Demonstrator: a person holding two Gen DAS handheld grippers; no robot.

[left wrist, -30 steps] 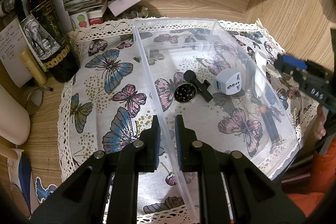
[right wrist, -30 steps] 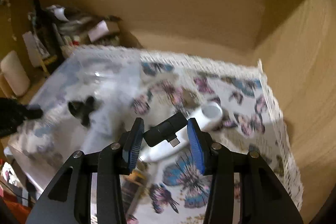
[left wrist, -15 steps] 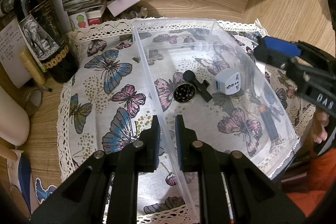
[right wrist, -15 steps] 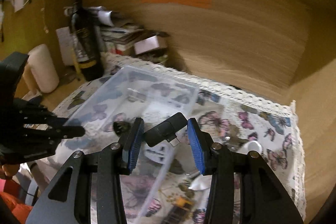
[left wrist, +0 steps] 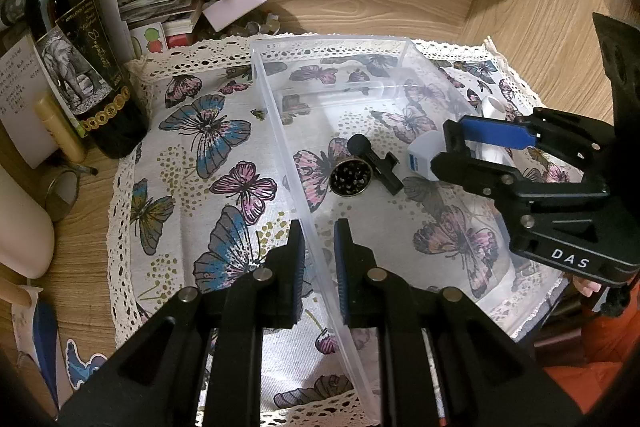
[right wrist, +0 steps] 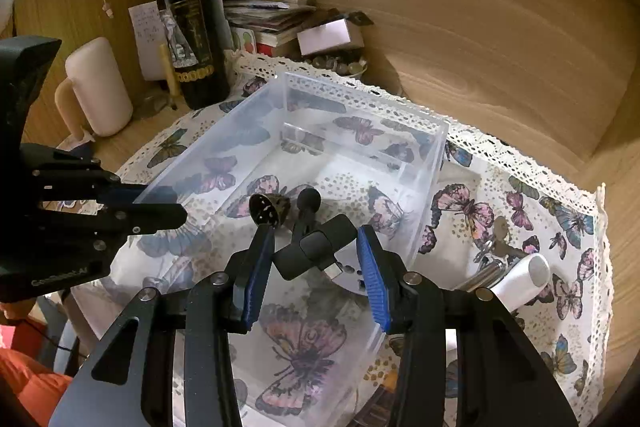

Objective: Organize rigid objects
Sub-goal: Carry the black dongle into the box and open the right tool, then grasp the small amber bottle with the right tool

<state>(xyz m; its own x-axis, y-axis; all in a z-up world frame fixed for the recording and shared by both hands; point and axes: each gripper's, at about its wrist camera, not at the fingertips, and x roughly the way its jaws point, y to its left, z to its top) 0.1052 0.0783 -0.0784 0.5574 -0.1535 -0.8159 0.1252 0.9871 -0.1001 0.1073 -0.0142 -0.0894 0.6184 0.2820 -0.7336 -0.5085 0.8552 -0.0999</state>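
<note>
Bin (left wrist: 288, 131): clear plastic, smooth, glossy, showing glare. Cloth (left wrist: 208, 155): printed woven fabric, matt, lace edging. Desk (left wrist: 72, 227): wood grain, satin. Right claw (right wrist: 316, 259) gripping a matt black plastic adapter (right wrist: 312, 251); blue pads (right wrist: 374, 279) looking ribbed. Left claw (left wrist: 318, 251): matt black plastic, metal pins. Bottle (left wrist: 76, 39): dark glossy glass, paper label.

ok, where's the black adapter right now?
Right wrist view: black adapter is clamped in the right hand-held gripper, over the clear bin, near the black clip.
</note>
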